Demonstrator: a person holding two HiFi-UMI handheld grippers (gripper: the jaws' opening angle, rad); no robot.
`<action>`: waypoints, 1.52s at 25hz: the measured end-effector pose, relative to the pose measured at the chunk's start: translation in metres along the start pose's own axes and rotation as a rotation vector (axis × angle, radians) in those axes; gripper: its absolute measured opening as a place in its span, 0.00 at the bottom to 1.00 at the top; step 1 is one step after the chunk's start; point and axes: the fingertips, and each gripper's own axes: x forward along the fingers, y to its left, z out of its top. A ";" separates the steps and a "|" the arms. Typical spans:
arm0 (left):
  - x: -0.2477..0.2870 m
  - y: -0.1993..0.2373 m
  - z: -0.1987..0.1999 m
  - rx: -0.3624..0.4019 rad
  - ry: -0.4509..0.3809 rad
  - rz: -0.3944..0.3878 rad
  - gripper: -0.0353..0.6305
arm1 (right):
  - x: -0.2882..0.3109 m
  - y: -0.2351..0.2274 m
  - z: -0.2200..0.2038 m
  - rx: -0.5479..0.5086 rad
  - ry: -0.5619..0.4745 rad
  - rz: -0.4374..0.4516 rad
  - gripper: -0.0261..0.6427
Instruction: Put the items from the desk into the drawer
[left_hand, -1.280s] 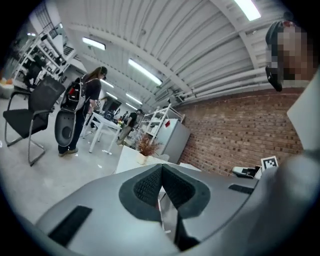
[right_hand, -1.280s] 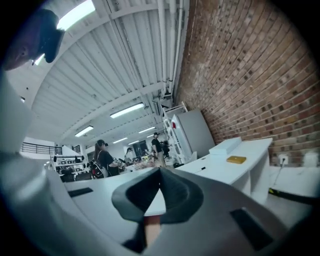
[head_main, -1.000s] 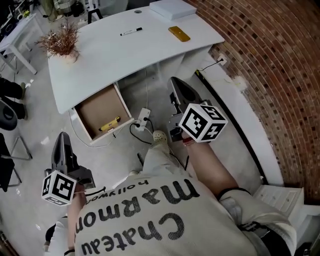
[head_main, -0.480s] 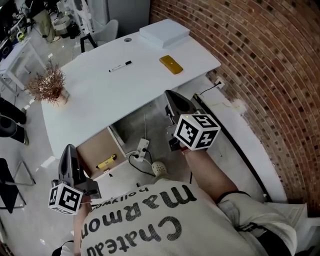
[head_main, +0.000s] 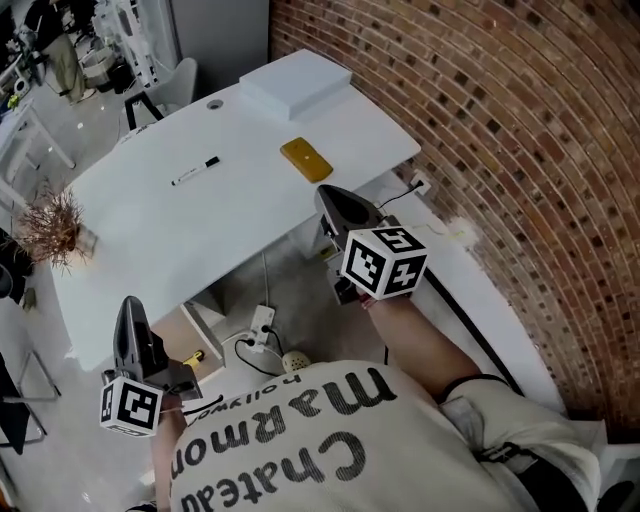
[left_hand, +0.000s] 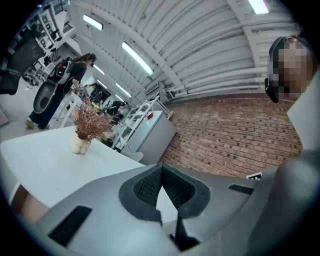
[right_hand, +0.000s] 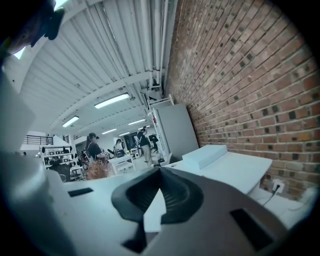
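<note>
Pen (head_main: 196, 170) and yellow block (head_main: 306, 159) lie on the worktop (head_main: 150, 230) in the head view, drawer (head_main: 183, 332) open below; in its own view the left gripper (left_hand: 161, 169) has jaws together, empty, and in its own the right gripper (right_hand: 160, 172) too (open those wide before reaching for the block, I think).

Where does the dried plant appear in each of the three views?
Head view: dried plant at the picture's left edge, on the left end of the desk.
Left gripper view: dried plant upper left, standing on the desk.
Right gripper view: dried plant small, left of centre.
Shared landmark: the brick wall.
</note>
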 end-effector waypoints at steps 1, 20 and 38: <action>0.007 -0.003 -0.006 -0.013 -0.006 0.002 0.05 | 0.002 -0.010 -0.002 -0.004 0.011 -0.002 0.04; 0.099 -0.036 -0.056 0.039 0.143 -0.059 0.05 | 0.011 -0.092 -0.066 0.133 0.180 -0.068 0.06; 0.195 -0.032 -0.105 0.033 0.282 -0.073 0.06 | 0.083 -0.158 -0.089 0.100 0.292 -0.121 0.28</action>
